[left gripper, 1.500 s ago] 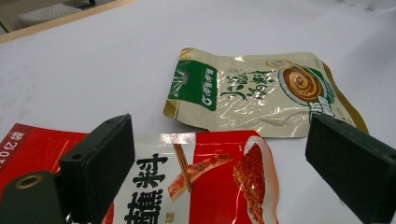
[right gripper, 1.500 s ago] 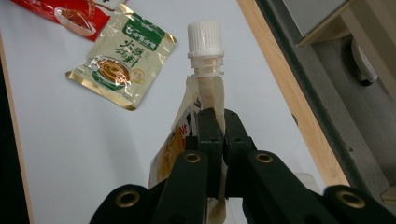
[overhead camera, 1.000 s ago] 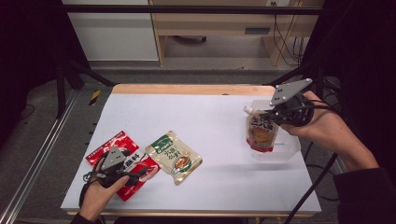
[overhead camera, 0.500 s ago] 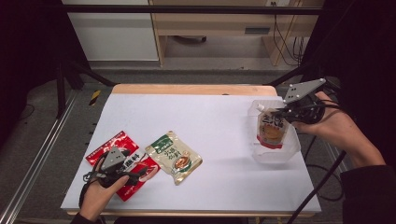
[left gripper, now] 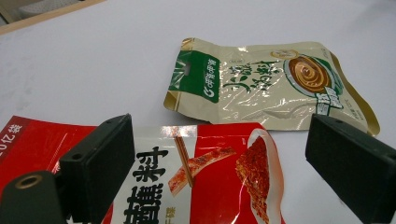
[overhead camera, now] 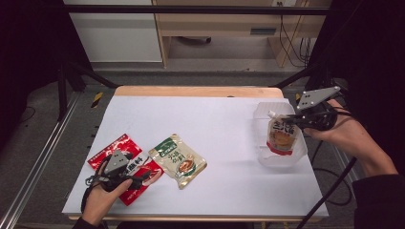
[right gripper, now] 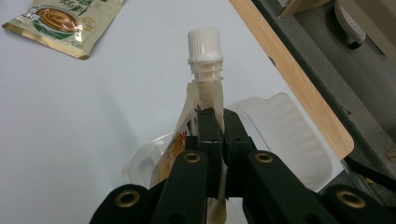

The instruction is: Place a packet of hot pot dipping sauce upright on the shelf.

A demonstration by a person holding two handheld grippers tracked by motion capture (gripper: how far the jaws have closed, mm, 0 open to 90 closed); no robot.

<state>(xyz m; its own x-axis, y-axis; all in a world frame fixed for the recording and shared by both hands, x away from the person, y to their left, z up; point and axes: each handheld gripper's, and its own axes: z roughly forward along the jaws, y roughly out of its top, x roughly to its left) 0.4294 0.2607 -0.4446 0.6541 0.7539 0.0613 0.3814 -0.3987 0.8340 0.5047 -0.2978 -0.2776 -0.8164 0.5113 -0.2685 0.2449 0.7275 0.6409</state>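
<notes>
My right gripper (overhead camera: 292,120) (right gripper: 216,122) is shut on the top edge of a spouted pouch (overhead camera: 280,136) (right gripper: 204,88) with a white cap. The pouch hangs upright over a clear plastic tray (overhead camera: 300,150) (right gripper: 289,135) at the table's right side, its bottom inside or just above the tray. My left gripper (overhead camera: 143,175) (left gripper: 224,158) rests open at the front left, low over a red sauce packet (overhead camera: 125,164) (left gripper: 210,182). A cream and green packet (overhead camera: 177,160) (left gripper: 266,86) lies flat just beyond it, untouched.
The white table top (overhead camera: 210,124) has a wooden far edge (overhead camera: 191,90) (right gripper: 299,79). The tray sits close to the table's right edge. Dark floor, metal rails and cables surround the table.
My right gripper has carried the spouted pouch to the right and down, from beside the tray to over it. The left gripper and both flat packets have stayed still.
</notes>
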